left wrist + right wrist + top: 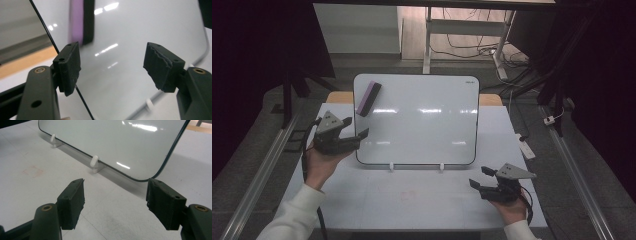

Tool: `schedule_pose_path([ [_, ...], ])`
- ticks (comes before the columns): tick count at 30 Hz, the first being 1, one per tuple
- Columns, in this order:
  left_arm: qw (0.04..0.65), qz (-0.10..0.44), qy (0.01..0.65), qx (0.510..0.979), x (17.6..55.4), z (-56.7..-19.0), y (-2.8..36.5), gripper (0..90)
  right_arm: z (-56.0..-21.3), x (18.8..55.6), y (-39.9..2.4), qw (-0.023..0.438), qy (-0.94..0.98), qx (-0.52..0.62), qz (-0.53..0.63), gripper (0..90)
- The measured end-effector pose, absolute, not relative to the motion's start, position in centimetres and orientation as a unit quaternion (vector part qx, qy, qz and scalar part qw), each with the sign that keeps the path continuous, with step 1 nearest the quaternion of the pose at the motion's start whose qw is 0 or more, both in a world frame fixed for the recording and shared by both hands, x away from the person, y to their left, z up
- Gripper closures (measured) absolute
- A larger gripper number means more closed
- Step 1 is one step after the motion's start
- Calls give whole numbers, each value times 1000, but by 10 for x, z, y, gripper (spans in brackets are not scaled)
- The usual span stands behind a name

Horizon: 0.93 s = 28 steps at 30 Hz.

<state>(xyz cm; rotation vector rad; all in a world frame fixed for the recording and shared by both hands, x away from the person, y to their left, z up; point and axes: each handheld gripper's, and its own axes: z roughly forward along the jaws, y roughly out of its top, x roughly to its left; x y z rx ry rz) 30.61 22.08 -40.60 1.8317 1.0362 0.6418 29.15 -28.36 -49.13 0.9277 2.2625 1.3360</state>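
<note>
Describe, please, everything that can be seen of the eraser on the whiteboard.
The eraser is a long, narrow block with a purple layer on one side and a black layer on the other. It sits tilted at the upper left corner of the whiteboard, flat against its glossy, unmarked surface. Nothing else touches it. The left gripper is open, below it, near the board's left edge, and holds nothing.
</note>
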Motion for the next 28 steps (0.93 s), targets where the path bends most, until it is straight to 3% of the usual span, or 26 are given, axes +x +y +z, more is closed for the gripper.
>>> schedule_pose_path([
  [17,443,161,418,777,244,-476,238,295,-489,295,-286,189,804,309,472,302],
  [28,425,133,418,792,235,-496,235,275,-483,292,-284,207,802,292,478,297],
])
